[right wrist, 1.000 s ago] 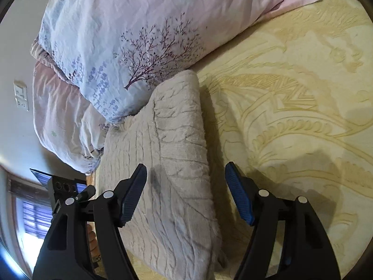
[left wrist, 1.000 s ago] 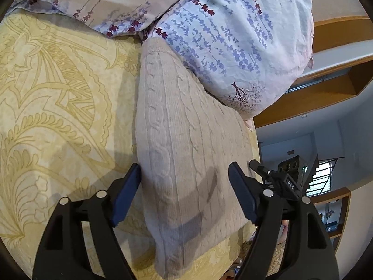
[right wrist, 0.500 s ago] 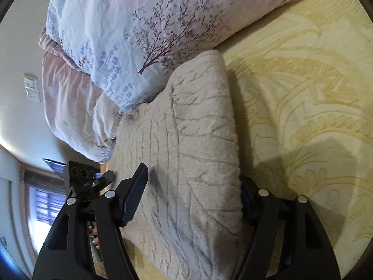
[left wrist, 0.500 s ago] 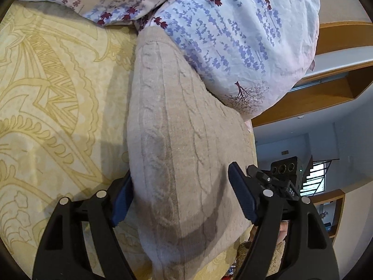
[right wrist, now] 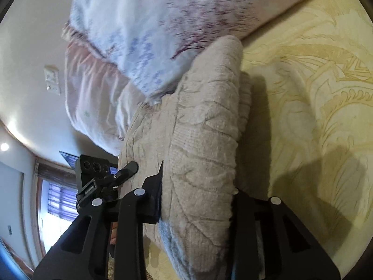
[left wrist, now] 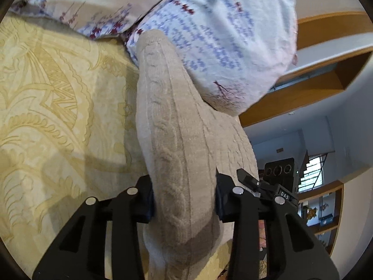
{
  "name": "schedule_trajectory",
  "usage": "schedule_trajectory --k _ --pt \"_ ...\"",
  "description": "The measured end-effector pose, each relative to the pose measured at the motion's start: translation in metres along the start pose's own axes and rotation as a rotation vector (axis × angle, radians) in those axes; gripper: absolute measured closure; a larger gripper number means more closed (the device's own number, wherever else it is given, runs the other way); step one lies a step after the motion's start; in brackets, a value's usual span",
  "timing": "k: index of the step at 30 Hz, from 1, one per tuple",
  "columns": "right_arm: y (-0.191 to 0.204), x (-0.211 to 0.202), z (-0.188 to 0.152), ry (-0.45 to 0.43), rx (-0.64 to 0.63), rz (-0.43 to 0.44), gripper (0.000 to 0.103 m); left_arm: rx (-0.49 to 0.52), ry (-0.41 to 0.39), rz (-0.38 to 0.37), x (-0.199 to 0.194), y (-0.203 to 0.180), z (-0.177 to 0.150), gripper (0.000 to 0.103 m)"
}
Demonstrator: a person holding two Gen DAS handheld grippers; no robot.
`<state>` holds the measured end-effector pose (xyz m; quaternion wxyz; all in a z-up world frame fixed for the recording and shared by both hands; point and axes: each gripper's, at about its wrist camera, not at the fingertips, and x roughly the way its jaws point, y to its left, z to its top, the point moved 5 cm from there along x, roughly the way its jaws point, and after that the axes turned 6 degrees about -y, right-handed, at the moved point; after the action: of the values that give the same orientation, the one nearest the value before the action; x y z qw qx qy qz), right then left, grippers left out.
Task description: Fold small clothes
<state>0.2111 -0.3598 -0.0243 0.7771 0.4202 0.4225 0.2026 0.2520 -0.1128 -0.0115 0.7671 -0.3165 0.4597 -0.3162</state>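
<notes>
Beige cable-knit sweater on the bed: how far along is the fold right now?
Done: the beige cable-knit sweater already lies as a narrow, layered bundle on the yellow patterned bedspread, far end against the floral pillow. In hand: the left hand-held gripper and right hand-held gripper have just been closing, and both now pinch its near end. Left: carry that end over and flatten it.

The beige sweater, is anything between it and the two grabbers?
No. The left gripper and the right gripper have just been closing, and both now pinch the beige sweater directly. The flowery pillow only touches its far end.
</notes>
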Motion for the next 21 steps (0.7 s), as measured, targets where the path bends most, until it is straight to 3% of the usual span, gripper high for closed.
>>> schedule_trajectory --k 7,14,18,21 --pt "0.053 0.014 -0.022 0.005 -0.133 0.018 0.073 0.020 -0.013 0.008 -0.058 0.014 -0.003 0.065" --pt "0.099 0.063 -0.039 0.010 -0.288 0.027 0.073 0.038 -0.076 0.083 -0.114 0.043 0.014 0.065" --pt "0.107 0.086 -0.046 -0.032 -0.350 0.004 0.073 0.020 -0.090 0.122 -0.124 0.070 0.029 0.065" --pt "0.082 0.112 -0.044 -0.003 -0.293 -0.069 0.073 -0.042 -0.063 0.156 -0.110 0.100 0.034 0.064"
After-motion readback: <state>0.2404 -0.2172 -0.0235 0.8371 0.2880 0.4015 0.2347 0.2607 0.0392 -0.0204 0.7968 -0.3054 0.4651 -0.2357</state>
